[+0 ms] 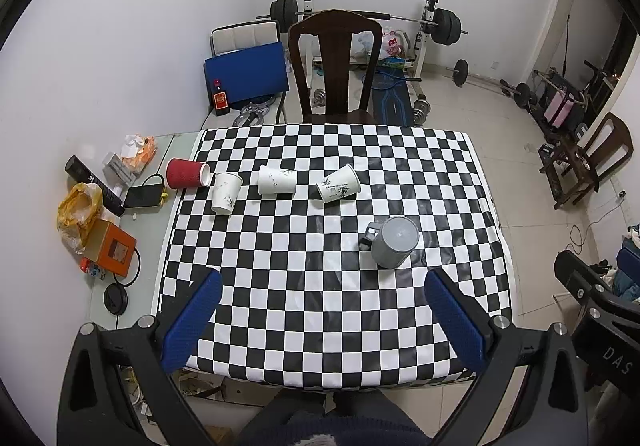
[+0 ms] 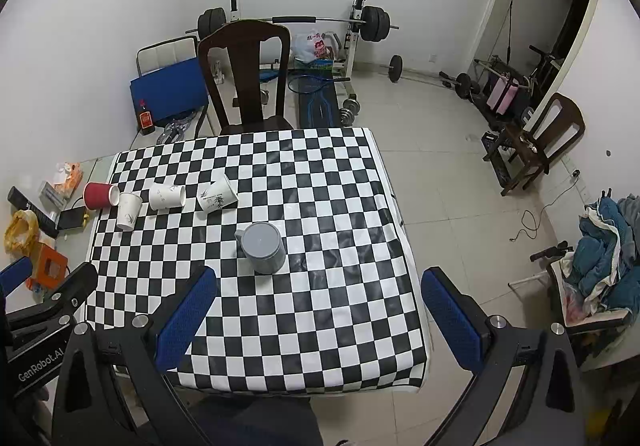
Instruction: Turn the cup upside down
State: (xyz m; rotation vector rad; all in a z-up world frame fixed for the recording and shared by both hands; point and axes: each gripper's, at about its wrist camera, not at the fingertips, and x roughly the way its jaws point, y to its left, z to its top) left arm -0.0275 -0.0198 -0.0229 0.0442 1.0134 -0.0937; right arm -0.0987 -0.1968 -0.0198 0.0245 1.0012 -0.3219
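Note:
A grey mug stands upside down on the checkered table, handle to the left. A red paper cup lies on its side at the far left. A white paper cup stands upright beside it. Two more white paper cups lie on their sides; they also show in the right wrist view. My left gripper and right gripper are both open and empty, held above the table's near edge.
The checkered table has a dark wooden chair at its far side. A side surface left of it holds an orange box, a yellow bag, a phone and a bottle. Weights stand behind.

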